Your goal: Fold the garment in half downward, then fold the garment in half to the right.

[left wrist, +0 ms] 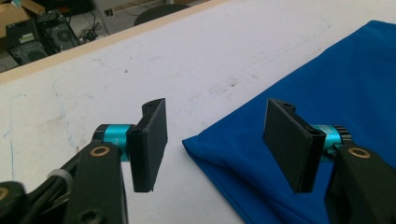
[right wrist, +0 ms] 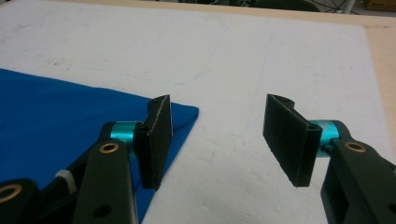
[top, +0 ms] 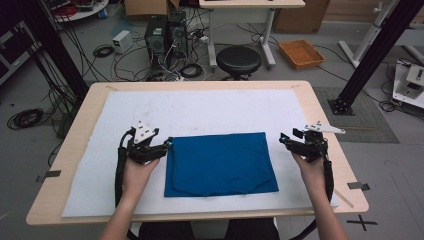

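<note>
A folded blue cloth (top: 220, 163) lies flat on the white mat (top: 200, 107) that covers the table (top: 320, 107), in the near half of the mat and roughly centred between the two hands. Its long axis runs left to right across the table.

The left gripper (top: 167, 145) sits just beside the cloth's far left corner, jaws pointing right toward it. In the left gripper view the jaws stand wide apart and hold nothing; the corner of the cloth (left wrist: 289, 116) lies between them and slightly ahead, with the right jaw over the fabric and the left jaw over bare mat.

The right gripper (top: 283, 138) sits near the far right corner, a little farther off than the left one is from its corner. In the right gripper view its jaws are likewise spread and empty; the cloth's corner (right wrist: 70, 112) lies behind the left jaw, and the gap between the jaws looks onto bare mat.

Judgement: the left gripper is better aligned for a corner pinch. The right gripper needs to shift toward the cloth before closing.
</note>
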`<action>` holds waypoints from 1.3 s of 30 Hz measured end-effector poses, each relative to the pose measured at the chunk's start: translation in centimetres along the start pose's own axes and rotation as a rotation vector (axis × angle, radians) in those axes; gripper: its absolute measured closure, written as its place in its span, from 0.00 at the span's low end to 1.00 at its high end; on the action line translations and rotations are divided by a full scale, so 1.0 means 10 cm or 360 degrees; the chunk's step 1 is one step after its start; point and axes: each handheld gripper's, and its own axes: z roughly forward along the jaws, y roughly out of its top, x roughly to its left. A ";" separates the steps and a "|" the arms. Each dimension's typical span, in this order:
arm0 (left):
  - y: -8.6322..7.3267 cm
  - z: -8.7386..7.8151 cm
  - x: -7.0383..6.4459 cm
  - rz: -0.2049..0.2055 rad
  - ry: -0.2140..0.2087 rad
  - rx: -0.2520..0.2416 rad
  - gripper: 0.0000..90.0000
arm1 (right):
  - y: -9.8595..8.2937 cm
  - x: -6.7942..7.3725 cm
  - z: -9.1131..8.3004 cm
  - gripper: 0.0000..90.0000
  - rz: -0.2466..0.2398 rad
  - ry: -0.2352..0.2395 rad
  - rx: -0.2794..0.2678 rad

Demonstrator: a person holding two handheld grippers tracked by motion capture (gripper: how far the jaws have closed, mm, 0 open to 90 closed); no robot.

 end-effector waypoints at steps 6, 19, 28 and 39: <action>-0.01 -0.03 0.00 -0.0013 0.0015 -0.0006 0.44 | -0.03 -0.09 -0.01 0.47 0.0035 -0.0012 -0.0009; -0.05 -0.10 -0.13 -0.0076 -0.0053 0.0041 0.44 | 0.00 -0.07 -0.03 0.47 0.0023 -0.0006 -0.0033; -0.29 -0.30 -0.24 -0.0325 -0.0143 0.0083 0.45 | -0.03 -0.08 -0.09 0.47 0.0007 -0.0024 -0.0041; -0.73 -0.49 -0.46 -0.0705 -0.0121 0.0237 0.47 | -0.06 -0.12 -0.11 0.47 0.0012 -0.0047 -0.0046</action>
